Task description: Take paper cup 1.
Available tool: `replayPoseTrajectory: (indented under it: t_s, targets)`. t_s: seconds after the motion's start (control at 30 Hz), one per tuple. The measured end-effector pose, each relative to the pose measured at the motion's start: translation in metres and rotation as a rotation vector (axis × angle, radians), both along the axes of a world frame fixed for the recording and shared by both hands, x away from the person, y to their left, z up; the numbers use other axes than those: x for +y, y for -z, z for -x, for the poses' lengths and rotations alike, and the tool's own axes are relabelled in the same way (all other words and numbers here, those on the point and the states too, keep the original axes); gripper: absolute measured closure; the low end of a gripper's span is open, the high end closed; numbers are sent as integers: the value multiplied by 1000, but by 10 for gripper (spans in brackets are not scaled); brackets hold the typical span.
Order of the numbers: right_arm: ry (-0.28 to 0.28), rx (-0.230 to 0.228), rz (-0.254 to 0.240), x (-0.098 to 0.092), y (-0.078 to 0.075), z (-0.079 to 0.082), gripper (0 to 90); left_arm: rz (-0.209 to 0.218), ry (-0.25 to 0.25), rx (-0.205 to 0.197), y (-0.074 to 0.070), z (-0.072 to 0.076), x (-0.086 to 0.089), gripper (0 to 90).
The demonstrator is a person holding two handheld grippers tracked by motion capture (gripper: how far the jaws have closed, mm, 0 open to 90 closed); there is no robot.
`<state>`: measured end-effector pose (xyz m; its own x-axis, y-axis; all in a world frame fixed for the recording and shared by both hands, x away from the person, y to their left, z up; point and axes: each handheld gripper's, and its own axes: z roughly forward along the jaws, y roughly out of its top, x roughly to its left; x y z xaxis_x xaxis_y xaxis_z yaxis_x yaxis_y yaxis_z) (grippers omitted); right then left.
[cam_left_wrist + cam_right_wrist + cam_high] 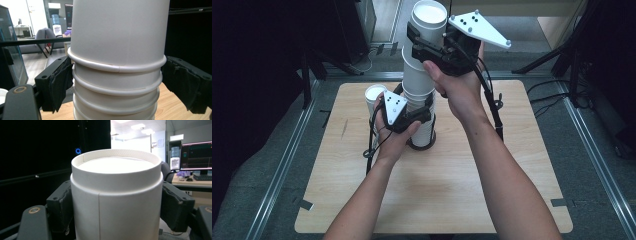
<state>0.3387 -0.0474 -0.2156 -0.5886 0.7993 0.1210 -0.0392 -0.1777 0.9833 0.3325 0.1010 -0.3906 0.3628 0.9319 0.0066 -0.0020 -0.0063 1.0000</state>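
Right gripper (428, 41) clamps the top cup (427, 22) between its fingers, bottom up. Left gripper (424, 116) grips the cup stack (418, 95) low down, pads pressing both sides. Single cup (374, 95) just behind left hand, on table (452, 195).

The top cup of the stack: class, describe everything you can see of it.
The top cup is plain white, apparently paper, turned upside down so its recessed base faces up. A vertical seam runs down its wall. It stands upright, nested over the stack of upturned cups below. The right gripper is shut on its sides, dark padded jaws pressing either side.
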Motion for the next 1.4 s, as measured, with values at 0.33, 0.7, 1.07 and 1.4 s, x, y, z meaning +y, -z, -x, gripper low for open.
replayPoseTrajectory:
  t_s: [0.33, 0.7, 1.07, 1.4]
  targets:
    - [-8, -44, -29, -13, -17, 15, 230, -8, -2, 2, 0, 0, 0, 107]
    - [36, -48, -33, -41, -13, 21, 230, -37, 27, 17, -3, 5, 0, 15]
    - [65, -24, -41, -69, 9, 26, 230, -49, 55, 5, -5, 23, 1, 1]
    - [93, -10, -2, -82, 37, 34, 230, -56, 82, 13, 2, 45, 4, 1]
